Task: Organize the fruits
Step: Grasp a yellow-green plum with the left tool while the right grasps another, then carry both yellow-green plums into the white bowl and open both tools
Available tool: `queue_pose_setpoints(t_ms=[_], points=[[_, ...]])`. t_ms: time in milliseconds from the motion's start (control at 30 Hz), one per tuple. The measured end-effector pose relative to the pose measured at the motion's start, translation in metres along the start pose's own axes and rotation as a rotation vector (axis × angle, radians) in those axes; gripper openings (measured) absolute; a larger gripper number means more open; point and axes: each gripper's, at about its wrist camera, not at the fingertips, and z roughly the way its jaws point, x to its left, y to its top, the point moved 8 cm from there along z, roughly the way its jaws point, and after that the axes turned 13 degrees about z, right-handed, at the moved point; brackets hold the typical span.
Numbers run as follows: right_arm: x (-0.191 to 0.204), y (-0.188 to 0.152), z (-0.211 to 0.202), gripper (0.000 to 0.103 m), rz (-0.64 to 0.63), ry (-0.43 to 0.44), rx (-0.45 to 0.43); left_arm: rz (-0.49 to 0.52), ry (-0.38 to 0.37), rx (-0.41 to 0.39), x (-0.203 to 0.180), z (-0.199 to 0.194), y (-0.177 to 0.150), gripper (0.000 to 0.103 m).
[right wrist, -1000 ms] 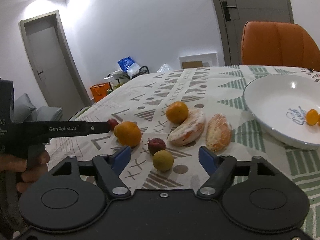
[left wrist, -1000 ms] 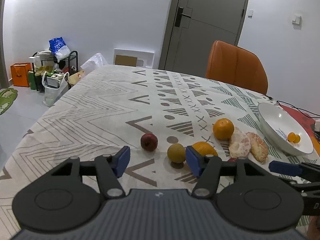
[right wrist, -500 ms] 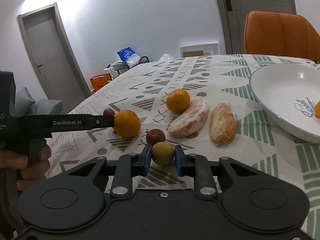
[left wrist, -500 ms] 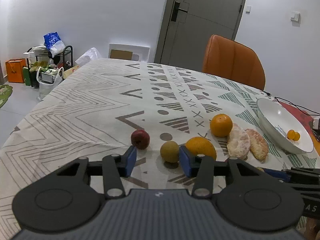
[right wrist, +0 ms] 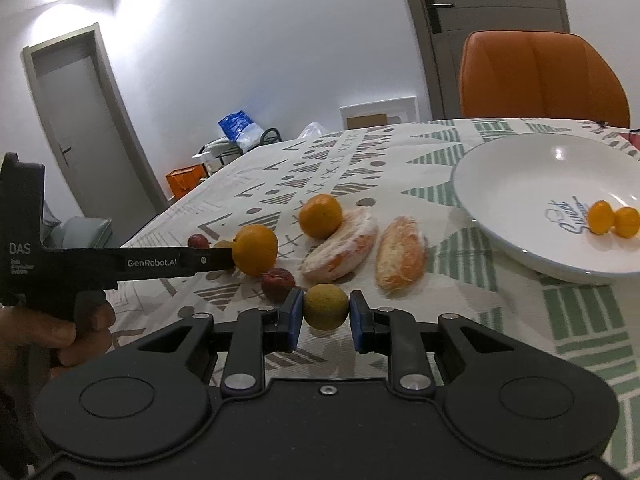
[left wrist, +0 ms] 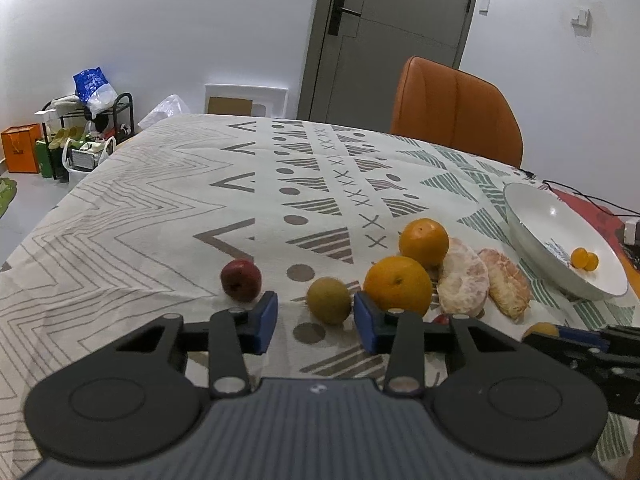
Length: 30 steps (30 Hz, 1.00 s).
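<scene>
My right gripper [right wrist: 323,316] is shut on a small yellow-green fruit [right wrist: 326,306], held just above the tablecloth. My left gripper [left wrist: 316,320] is open, its jaws standing around another yellow-green fruit [left wrist: 329,300] on the cloth without touching it. A dark red fruit [left wrist: 241,280] lies left of it and an orange [left wrist: 398,285] right of it. A second orange [left wrist: 424,242] and two peeled citrus pieces [left wrist: 464,280] lie behind. The white bowl [right wrist: 516,184] holds two kumquats [right wrist: 614,220].
An orange chair [left wrist: 456,112] stands at the table's far side. Another dark red fruit [right wrist: 278,283] lies left of my right gripper. Cables and a red mat [left wrist: 592,216] lie beyond the bowl. A rack with bags [left wrist: 80,136] stands on the floor at left.
My right gripper closed on the small yellow-green fruit and lifted it slightly. My left gripper moved forward to the other yellow-green fruit, its jaws narrower than a second ago but still open.
</scene>
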Motion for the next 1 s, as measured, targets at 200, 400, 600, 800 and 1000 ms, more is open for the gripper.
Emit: queue_pose_setpoints(t_ms=[200,400,600,800,1000], points=[[-0.011,0.005,-0.01,0.023,0.015,-0.012,-0.026,0.012,0.012,0.004,-0.003,0.006,0.003,0.024],[-0.017,0.009,-0.017,0.023,0.023,-0.021,-0.048,0.02,0.021,-0.018,-0.006,-0.004,0.01,0.024],[-0.023,0.017,-0.024,0.023,0.036,-0.02,-0.084,0.052,0.011,-0.039,-0.017,-0.014,0.022,0.024],[-0.036,0.023,-0.034,0.023,0.056,-0.03,-0.116,0.077,0.002,-0.059,-0.034,-0.019,0.033,0.024],[-0.048,0.03,-0.044,0.023,0.074,-0.042,-0.147,0.104,-0.018,-0.072,-0.052,-0.019,0.041,0.024]])
